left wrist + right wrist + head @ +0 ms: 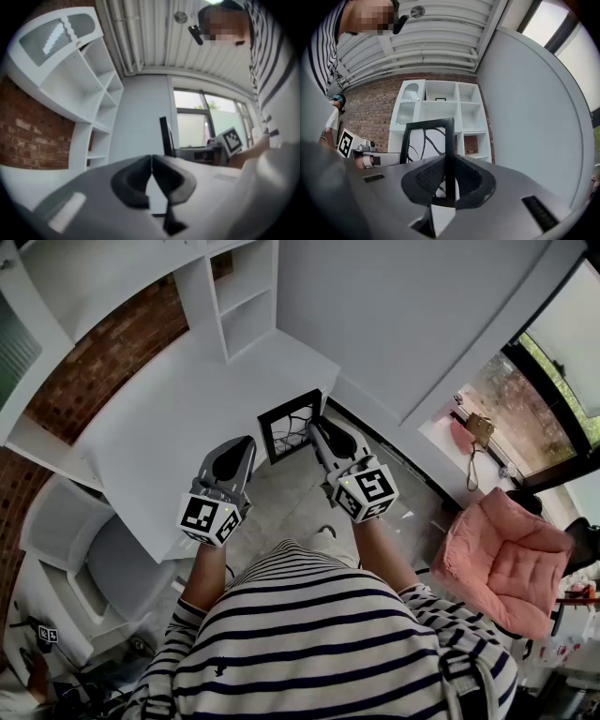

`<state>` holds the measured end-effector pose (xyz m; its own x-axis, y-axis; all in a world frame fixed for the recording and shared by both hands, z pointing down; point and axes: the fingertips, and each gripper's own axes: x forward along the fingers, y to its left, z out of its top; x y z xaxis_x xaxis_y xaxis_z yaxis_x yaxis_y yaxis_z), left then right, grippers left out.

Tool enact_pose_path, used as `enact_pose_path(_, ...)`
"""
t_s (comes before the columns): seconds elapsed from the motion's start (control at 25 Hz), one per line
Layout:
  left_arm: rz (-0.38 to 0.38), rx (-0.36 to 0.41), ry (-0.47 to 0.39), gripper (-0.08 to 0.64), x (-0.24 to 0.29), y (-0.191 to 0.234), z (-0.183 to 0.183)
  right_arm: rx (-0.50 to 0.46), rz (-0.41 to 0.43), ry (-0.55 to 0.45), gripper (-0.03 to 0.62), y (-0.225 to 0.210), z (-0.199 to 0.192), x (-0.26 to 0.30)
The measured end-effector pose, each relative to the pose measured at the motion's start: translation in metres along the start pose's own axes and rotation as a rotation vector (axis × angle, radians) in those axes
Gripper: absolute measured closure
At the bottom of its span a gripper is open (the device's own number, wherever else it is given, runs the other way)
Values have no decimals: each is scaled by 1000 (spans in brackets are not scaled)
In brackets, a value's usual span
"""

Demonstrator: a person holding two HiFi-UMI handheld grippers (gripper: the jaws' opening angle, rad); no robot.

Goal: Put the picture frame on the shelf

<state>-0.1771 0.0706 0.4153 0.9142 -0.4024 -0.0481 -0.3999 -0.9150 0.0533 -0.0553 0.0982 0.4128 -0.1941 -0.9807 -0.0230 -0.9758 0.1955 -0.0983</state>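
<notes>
A black picture frame [290, 424] with a white sheet of black curved lines is held over the near edge of the white desk [150, 442]. My right gripper [317, 430] is shut on its right side bar, seen up close in the right gripper view on the frame [449, 140]. My left gripper [246, 448] is shut with nothing in it, just left of the frame; its view shows the frame [165, 136] edge-on to the right. The white shelf unit [239, 292] stands at the desk's far end, its cubbies [440, 110] facing the frame.
A brick wall [94, 357] runs behind the desk. A grey chair [89, 554] sits at left, a pink cushioned chair [506, 559] at right. A small framed item [440, 99] stands in an upper cubby. Windows [197, 119] lie beyond.
</notes>
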Motion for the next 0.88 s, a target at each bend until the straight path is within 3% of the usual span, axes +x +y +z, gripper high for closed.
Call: enact_pose_path(0.88,-12,-25,-15,551,-4,1,0,26,25,-39,531,1,2,-1)
